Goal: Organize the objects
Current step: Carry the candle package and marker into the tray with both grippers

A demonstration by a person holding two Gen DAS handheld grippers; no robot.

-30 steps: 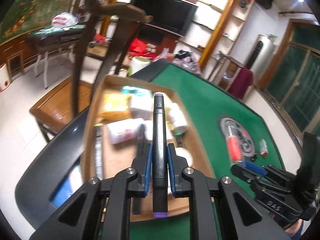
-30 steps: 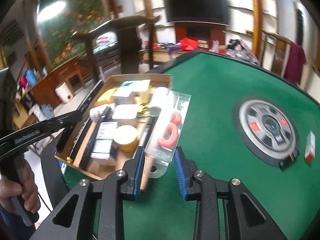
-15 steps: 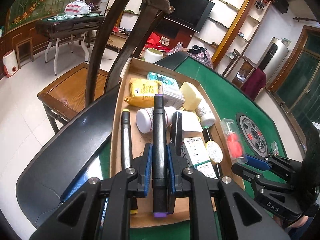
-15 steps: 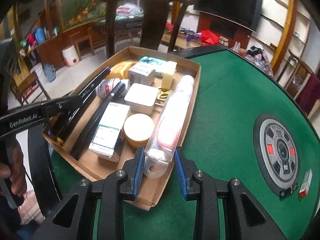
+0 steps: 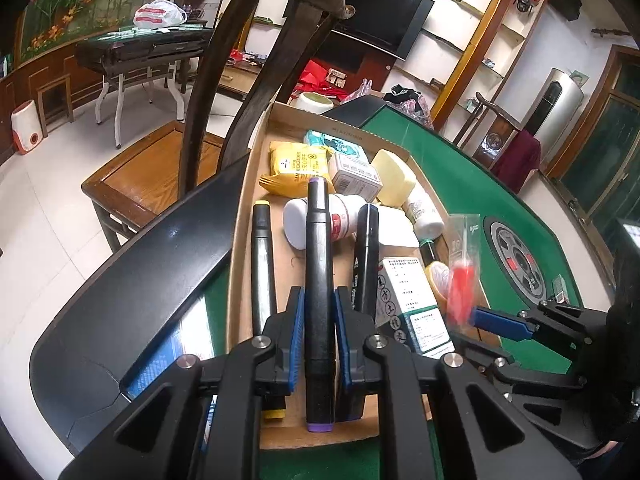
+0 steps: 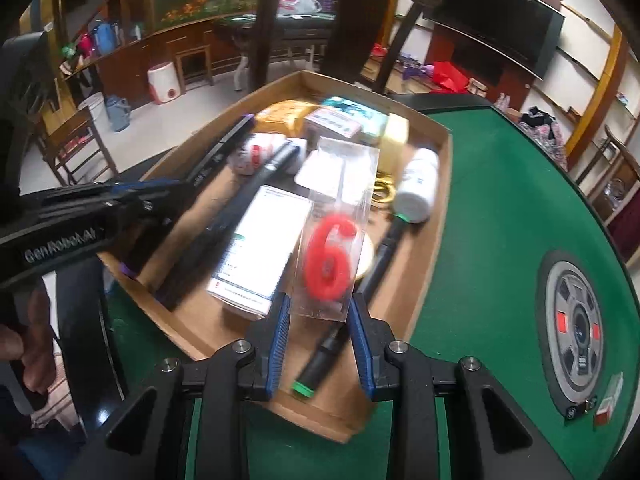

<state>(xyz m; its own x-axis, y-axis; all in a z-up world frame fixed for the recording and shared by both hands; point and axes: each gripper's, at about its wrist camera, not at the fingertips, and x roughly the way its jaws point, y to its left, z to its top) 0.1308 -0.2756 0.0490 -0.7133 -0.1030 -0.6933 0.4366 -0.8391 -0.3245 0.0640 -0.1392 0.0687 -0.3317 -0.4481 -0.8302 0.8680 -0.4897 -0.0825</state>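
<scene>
1. The left gripper (image 5: pixel 318 312) is clamped on a black marker with purple end caps (image 5: pixel 318 280), held lengthwise over the near left part of the shallow cardboard tray (image 5: pixel 240 240); a release from here could drop it across the yellow-capped black marker (image 5: pixel 262 272) just to its left, so the markers end up crossed.
2. The right gripper (image 6: pixel 320 322) pinches the near edge of a clear plastic packet holding a red number-six candle (image 6: pixel 330 256) above the tray's crowded middle; that thin edge could slip free, and the packet may land tilted on the white printed carton (image 6: pixel 260 248).
</scene>
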